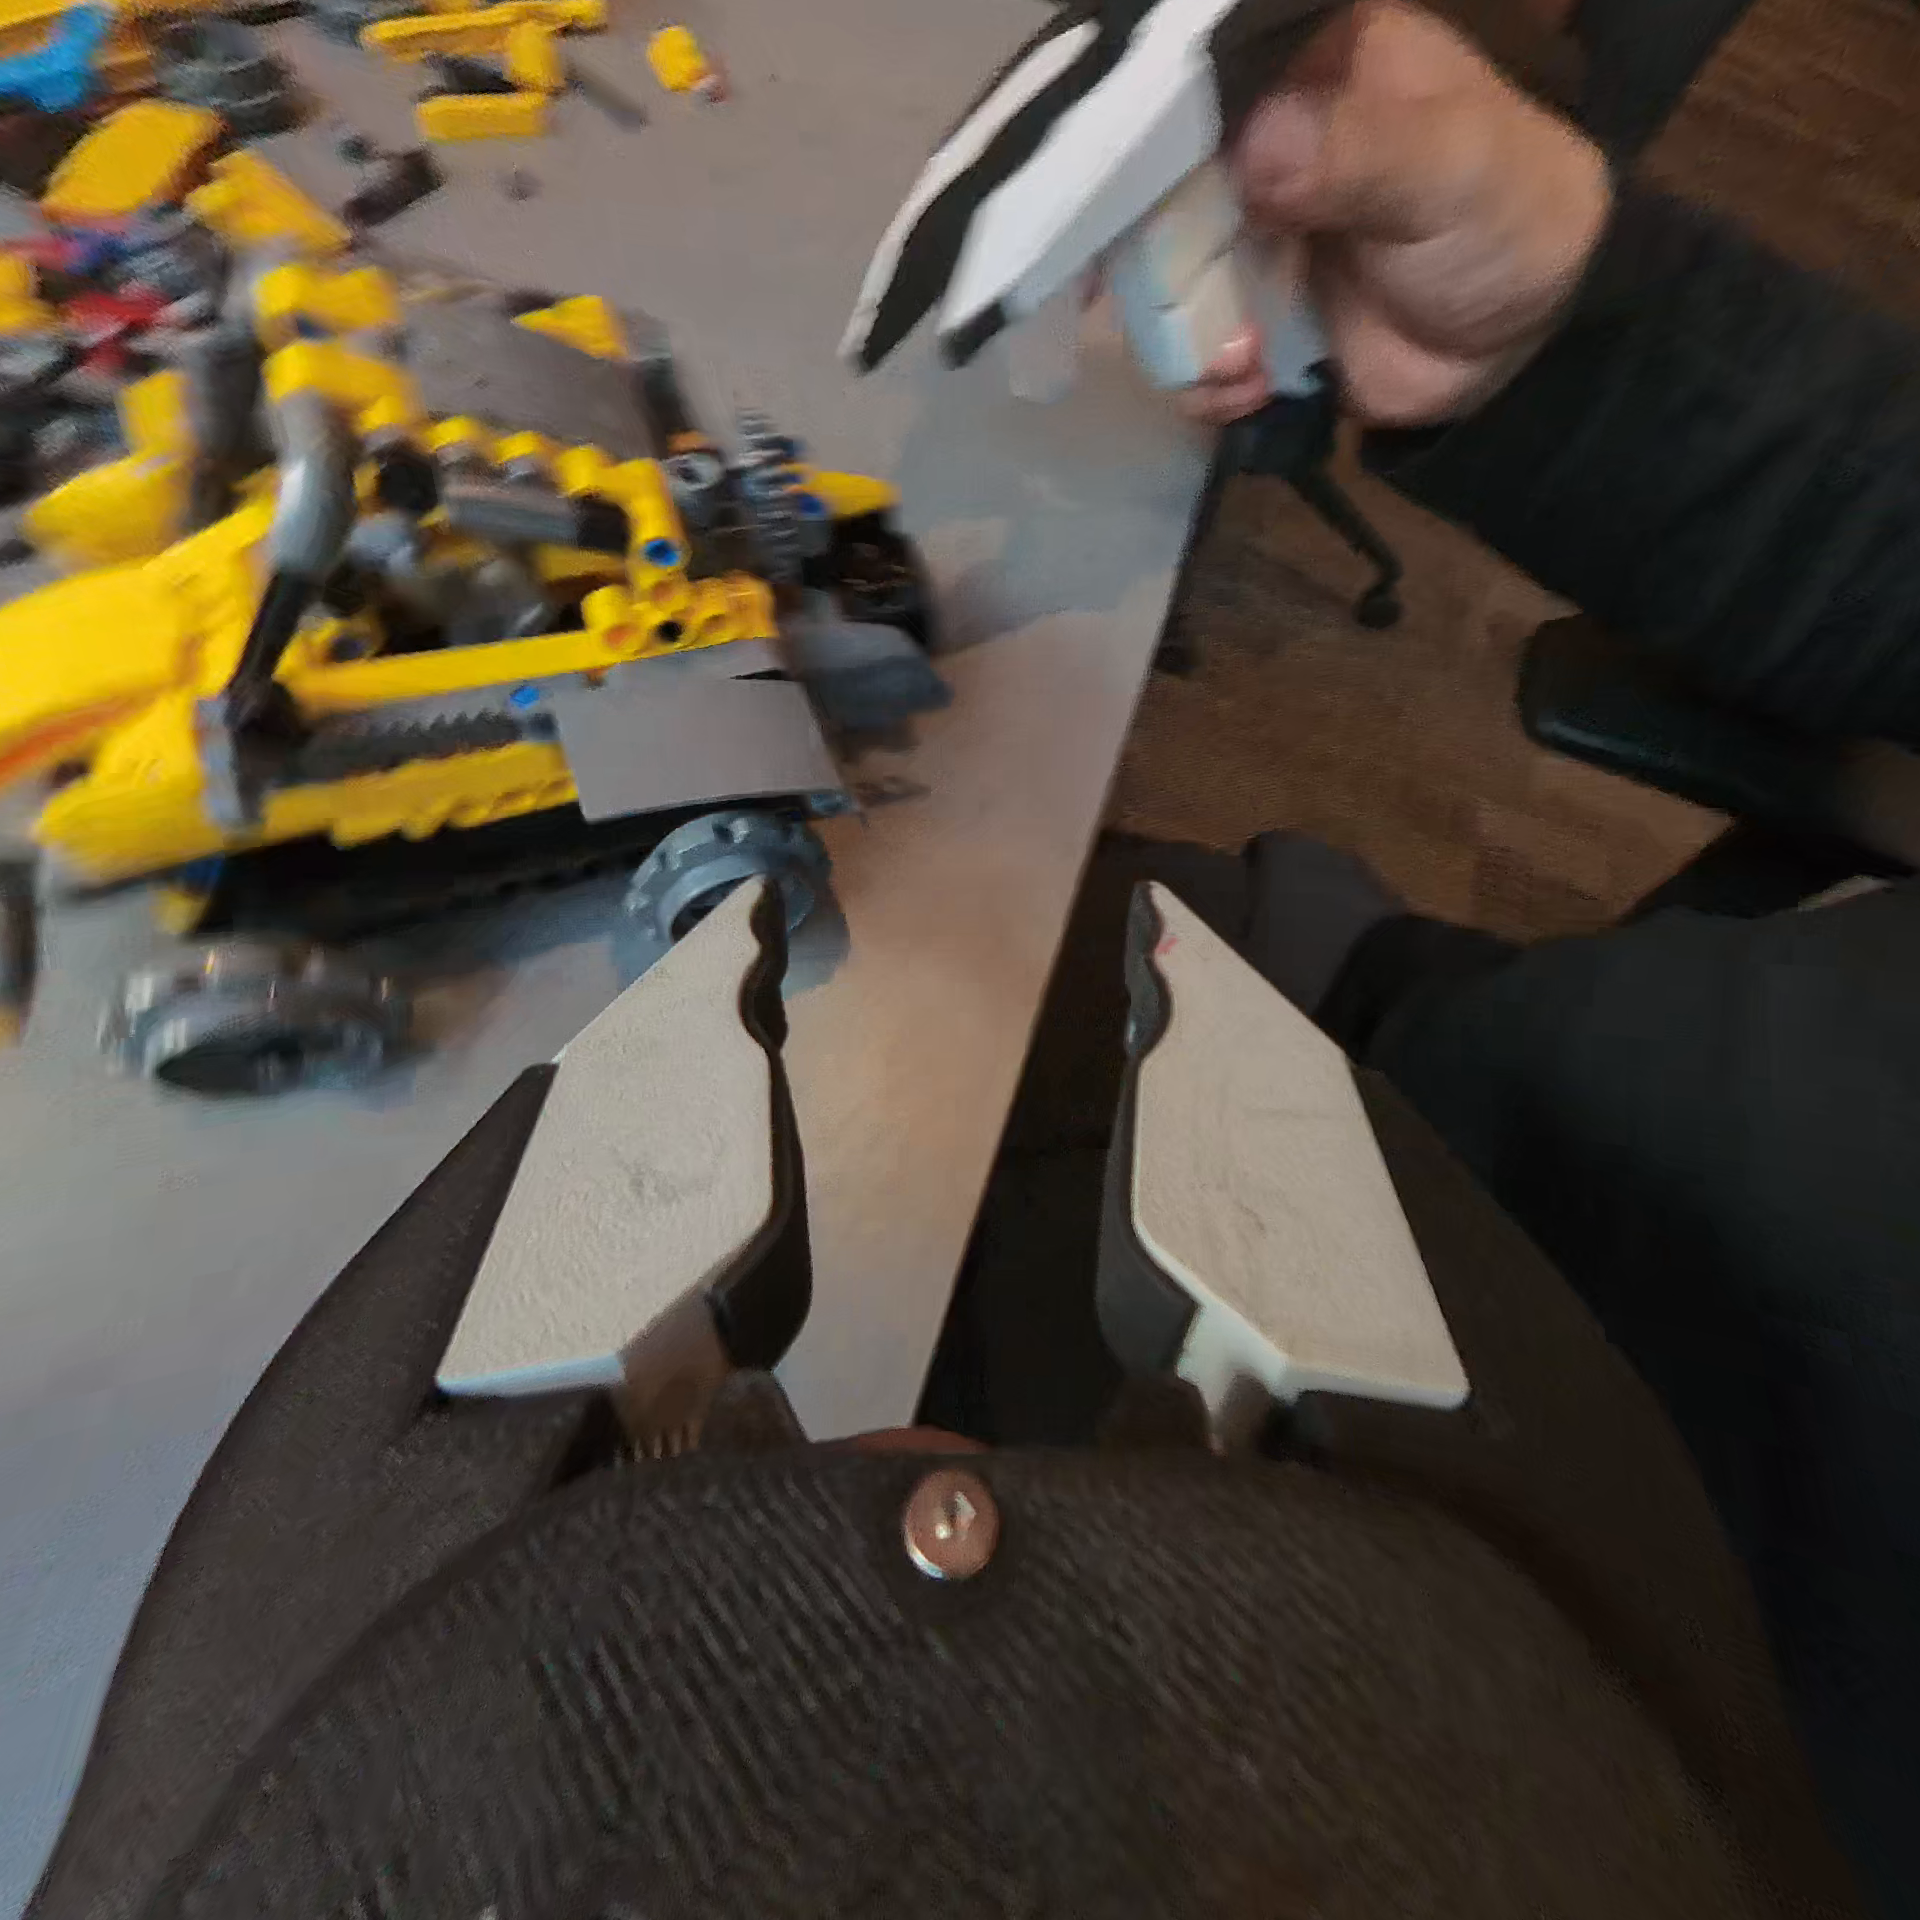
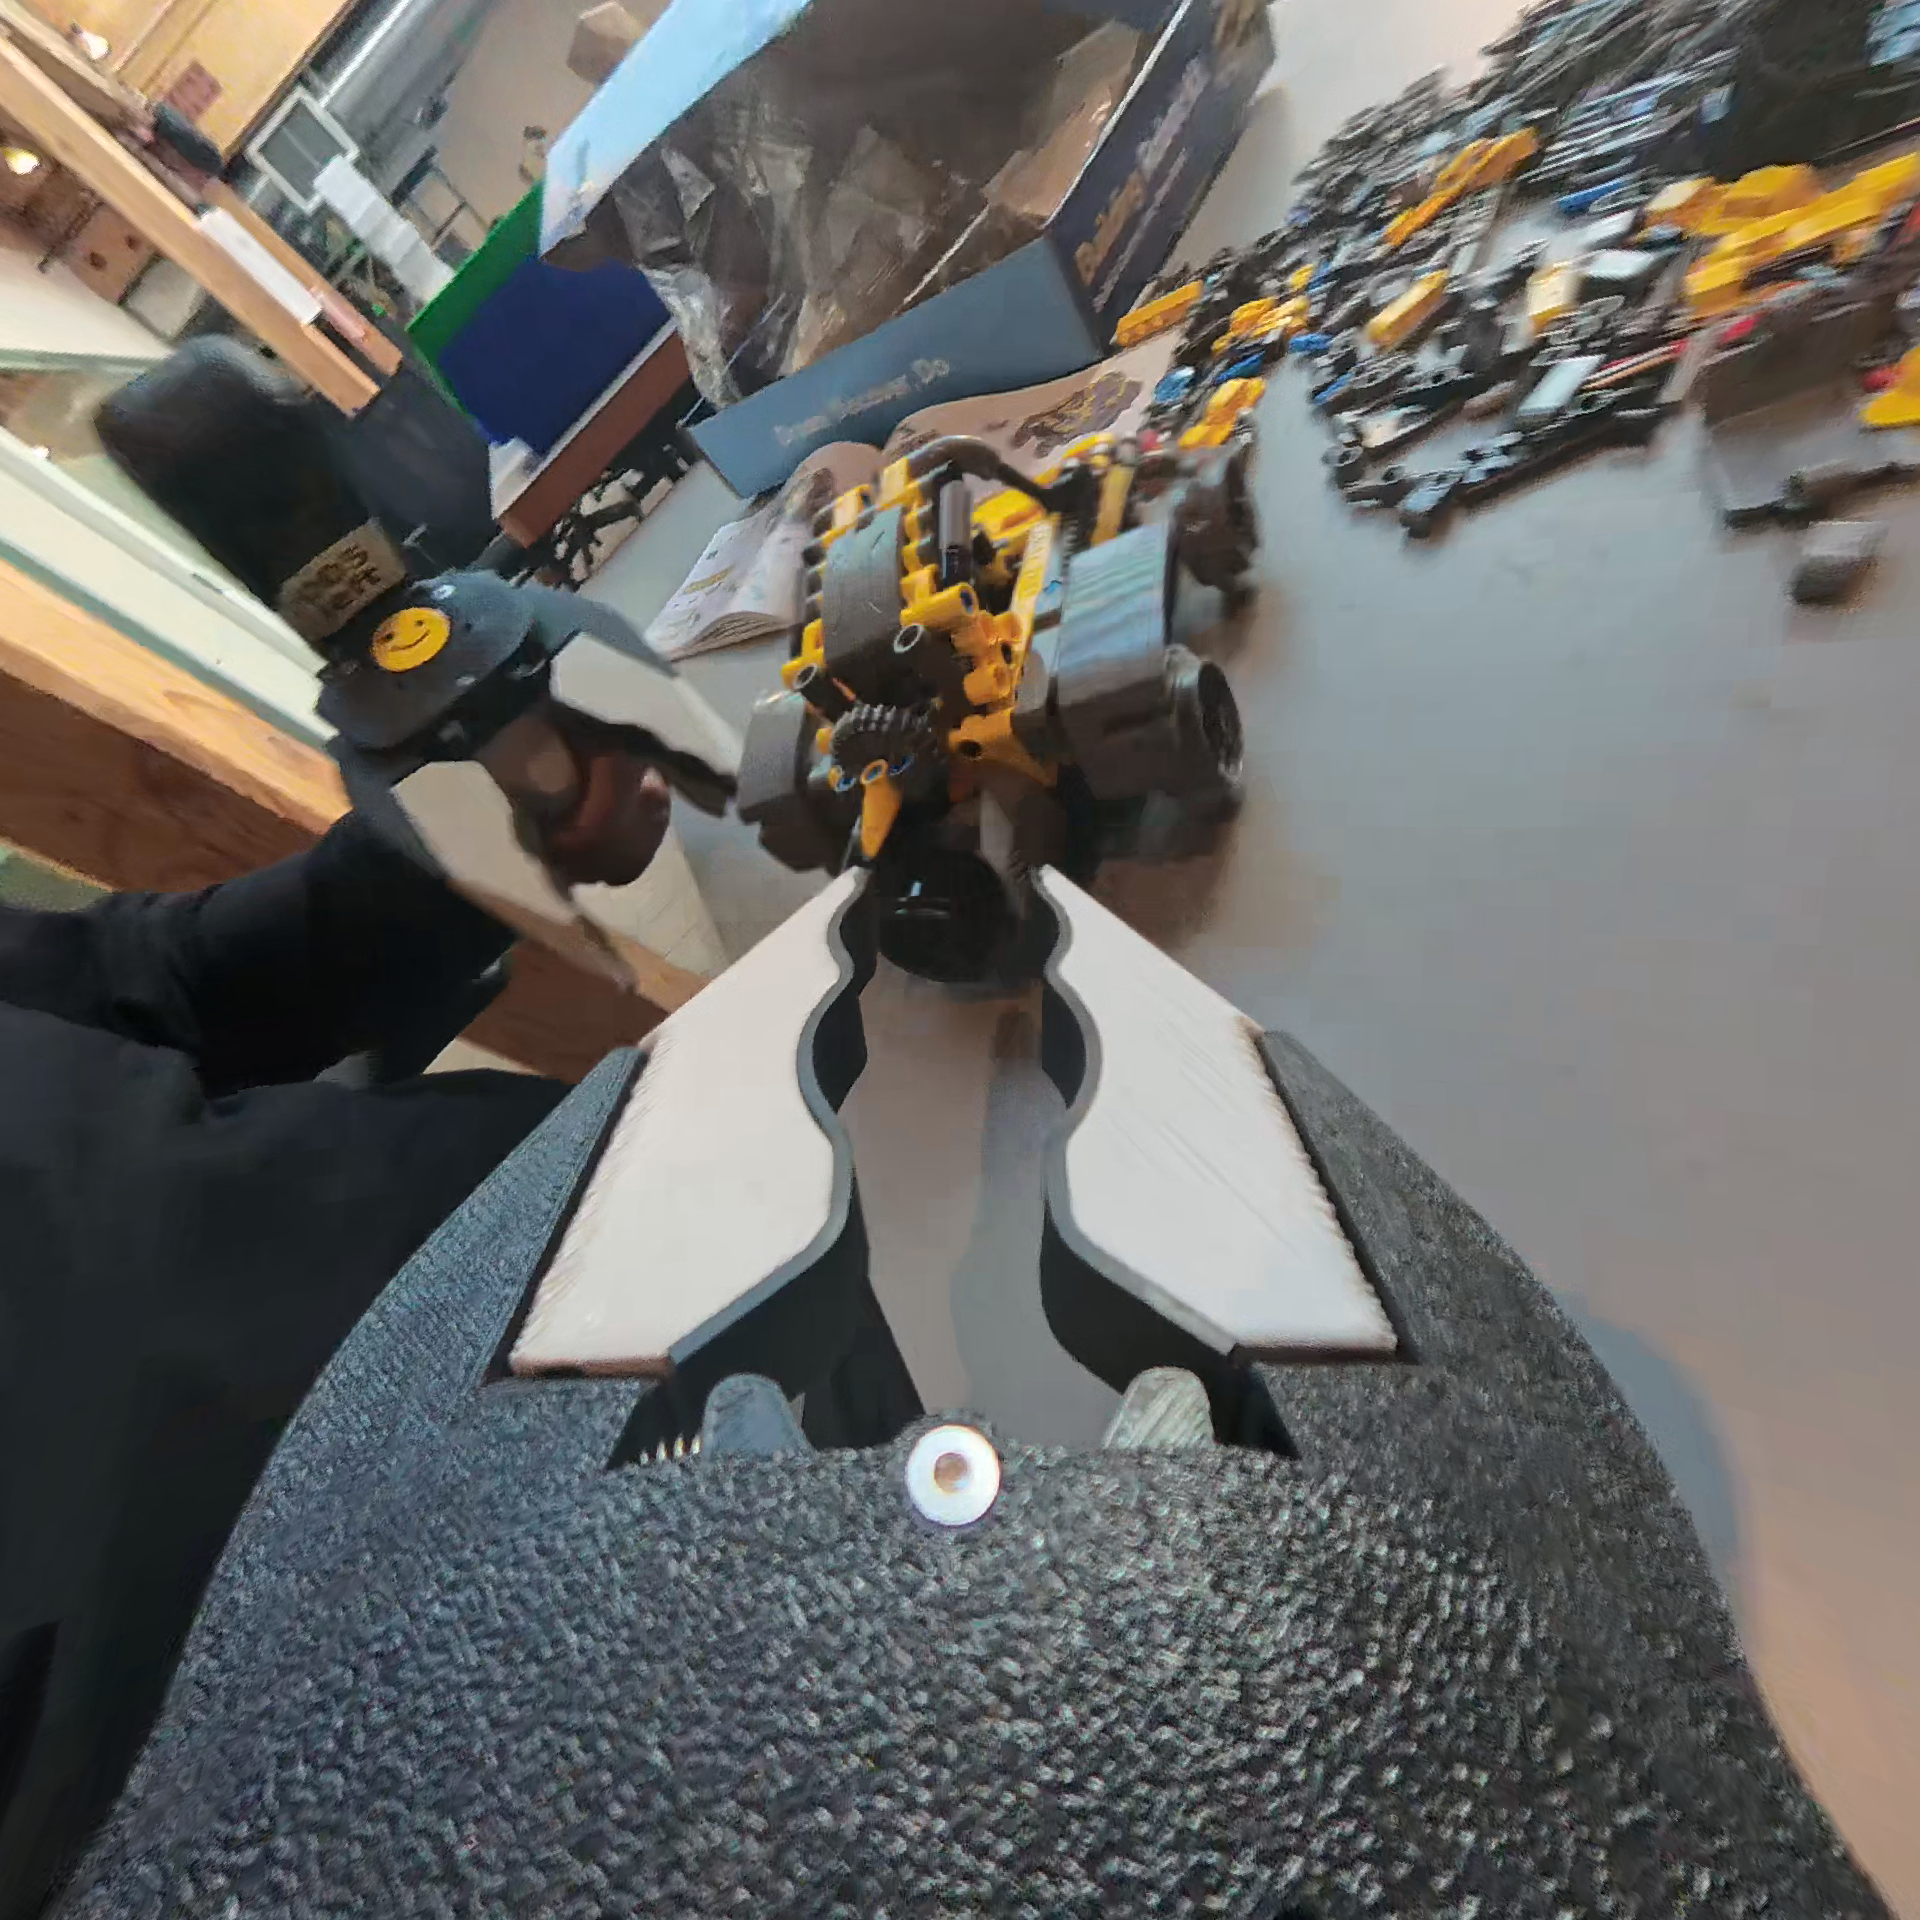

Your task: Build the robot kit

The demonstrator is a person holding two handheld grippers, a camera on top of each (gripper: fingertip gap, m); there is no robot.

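Left gripper (image 1: 951, 914) spread, empty, straddling the table edge (image 1: 1091, 831), yellow brick vehicle (image 1: 416, 665) just left. Right gripper (image 2: 951, 894) spread, I see its tips near the vehicle's (image 2: 997, 665) black rear part, bare table (image 2: 1558, 935) right; open box (image 2: 935, 208) behind holds crumpled bags.

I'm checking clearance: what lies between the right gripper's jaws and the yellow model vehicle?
Only bare grey table, in the right wrist view; right gripper is open just short of the yellow model vehicle.
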